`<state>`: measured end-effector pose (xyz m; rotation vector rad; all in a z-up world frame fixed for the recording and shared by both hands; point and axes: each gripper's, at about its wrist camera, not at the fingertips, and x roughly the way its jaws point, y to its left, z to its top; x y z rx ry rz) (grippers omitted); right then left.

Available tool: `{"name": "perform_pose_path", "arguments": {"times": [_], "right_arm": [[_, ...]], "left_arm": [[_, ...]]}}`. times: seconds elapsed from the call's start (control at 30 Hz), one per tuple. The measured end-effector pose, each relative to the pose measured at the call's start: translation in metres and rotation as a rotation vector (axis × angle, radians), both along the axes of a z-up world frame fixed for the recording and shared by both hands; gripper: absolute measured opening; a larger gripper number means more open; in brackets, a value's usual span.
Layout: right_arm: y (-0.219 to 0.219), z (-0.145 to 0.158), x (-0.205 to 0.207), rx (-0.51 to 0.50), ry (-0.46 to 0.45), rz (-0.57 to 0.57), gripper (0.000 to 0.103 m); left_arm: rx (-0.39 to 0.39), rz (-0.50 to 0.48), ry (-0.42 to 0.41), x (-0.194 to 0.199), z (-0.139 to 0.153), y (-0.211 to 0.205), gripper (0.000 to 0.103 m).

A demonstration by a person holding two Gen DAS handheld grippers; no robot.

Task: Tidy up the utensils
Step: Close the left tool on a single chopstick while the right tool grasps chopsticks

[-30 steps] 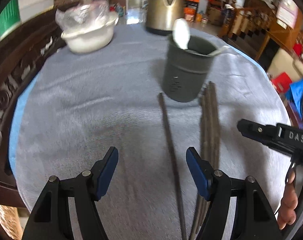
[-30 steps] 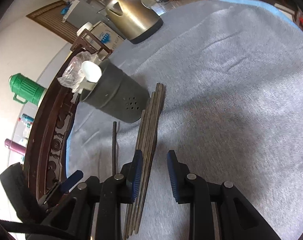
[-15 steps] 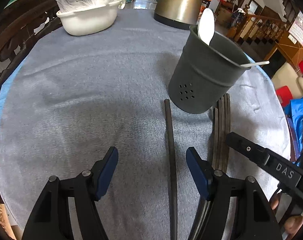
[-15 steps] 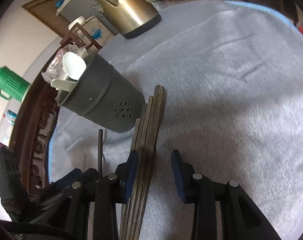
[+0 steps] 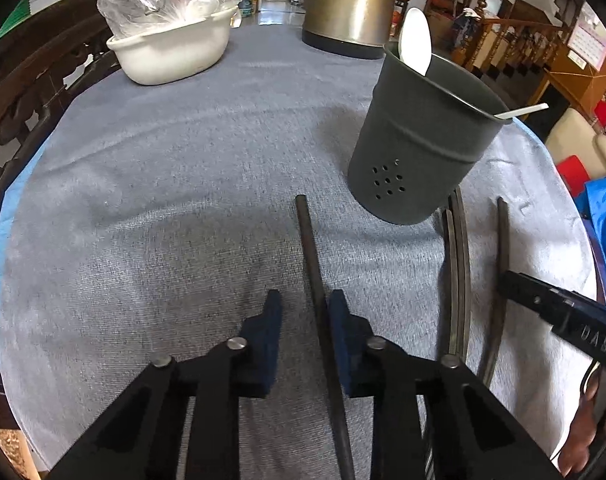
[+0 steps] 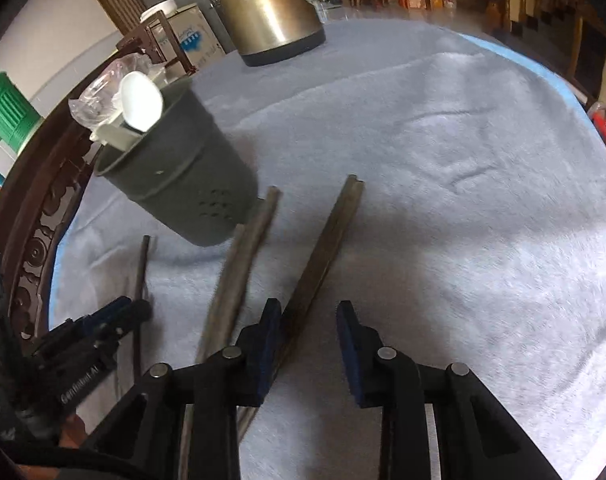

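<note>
A dark grey perforated utensil cup (image 5: 421, 148) stands on the grey cloth and holds a white spoon (image 5: 415, 41); it also shows in the right wrist view (image 6: 183, 172). Several dark chopsticks lie in front of it. My left gripper (image 5: 305, 312) has narrowed around a single chopstick (image 5: 317, 280), which runs between the pads against the right one; a gap remains on the left. My right gripper (image 6: 309, 320) is open over a pair of chopsticks (image 6: 323, 252) that lies against its left pad. Other chopsticks (image 6: 239, 280) lie between the two grippers.
A brass kettle (image 5: 349, 4) and a white tub (image 5: 171, 50) with a plastic bag stand at the far side of the round table. A carved dark wood chair back (image 5: 19, 92) borders the left. A green jug (image 6: 5, 114) is off the table.
My left gripper has closed much of the way around the single chopstick. The chopstick bundle has spread apart, with a pair now lying separately at the right gripper.
</note>
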<state>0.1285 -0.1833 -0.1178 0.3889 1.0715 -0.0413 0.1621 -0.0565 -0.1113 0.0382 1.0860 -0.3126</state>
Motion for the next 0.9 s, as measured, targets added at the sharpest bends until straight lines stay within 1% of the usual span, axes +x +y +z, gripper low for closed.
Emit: {"name": "perform_pose_path", "arguments": {"times": [0.07, 0.13, 0.23, 0.3, 0.4, 0.43, 0.47, 0.53, 0.57, 0.6, 0.63, 0.67, 0.7, 0.77, 0.83, 0.9], "right_arm": [[-0.012, -0.001, -0.004, 0.016, 0.003, -0.023, 0.031], [-0.023, -0.002, -0.010, 0.057, 0.005, -0.040, 0.031], [-0.039, -0.006, -0.017, 0.166, -0.009, -0.066, 0.031], [-0.049, -0.007, -0.017, 0.230, -0.037, -0.102, 0.032], [-0.051, -0.013, -0.005, 0.268, -0.013, -0.124, 0.032], [-0.050, -0.013, -0.002, 0.272, -0.022, -0.123, 0.033], [-0.048, -0.013, -0.001, 0.282, -0.029, -0.116, 0.034], [-0.041, -0.014, 0.005, 0.348, -0.059, -0.073, 0.033], [-0.034, -0.010, 0.005, 0.394, -0.098, -0.027, 0.033], [-0.028, -0.004, 0.004, 0.412, -0.133, 0.019, 0.033], [-0.025, -0.001, 0.003, 0.413, -0.149, 0.039, 0.033], [-0.023, 0.001, 0.002, 0.418, -0.157, 0.052, 0.033], [-0.025, 0.000, 0.003, 0.419, -0.147, 0.050, 0.033], [-0.034, -0.005, 0.003, 0.380, -0.123, -0.028, 0.034], [-0.050, -0.009, 0.001, 0.394, -0.112, -0.104, 0.034], [-0.057, -0.010, 0.002, 0.380, -0.090, -0.154, 0.034]], "left_arm": [[-0.006, -0.018, 0.003, -0.002, 0.000, 0.003, 0.019], [-0.014, -0.029, 0.008, -0.005, 0.002, 0.006, 0.018], [-0.047, -0.045, 0.025, -0.004, 0.001, 0.006, 0.018], [-0.051, -0.041, 0.031, -0.003, 0.002, 0.004, 0.018], [-0.065, -0.037, 0.037, 0.006, 0.001, 0.002, 0.021], [-0.072, -0.035, 0.041, 0.008, 0.001, 0.002, 0.022], [-0.087, -0.033, 0.044, 0.010, 0.001, 0.002, 0.024], [-0.100, -0.031, 0.039, 0.018, 0.001, 0.000, 0.024], [-0.102, -0.032, 0.034, 0.022, 0.001, -0.003, 0.024], [-0.101, -0.033, 0.030, 0.023, 0.001, -0.003, 0.023], [-0.097, -0.035, 0.023, 0.023, 0.001, -0.004, 0.020], [-0.093, -0.038, 0.020, 0.023, -0.002, -0.004, 0.013], [-0.085, -0.043, 0.013, 0.023, -0.003, -0.005, 0.010], [-0.083, -0.043, 0.008, 0.023, -0.003, -0.006, 0.009], [-0.084, -0.043, 0.009, 0.024, -0.003, -0.007, 0.009], [-0.077, -0.043, 0.012, 0.026, -0.003, -0.008, 0.009]]}}
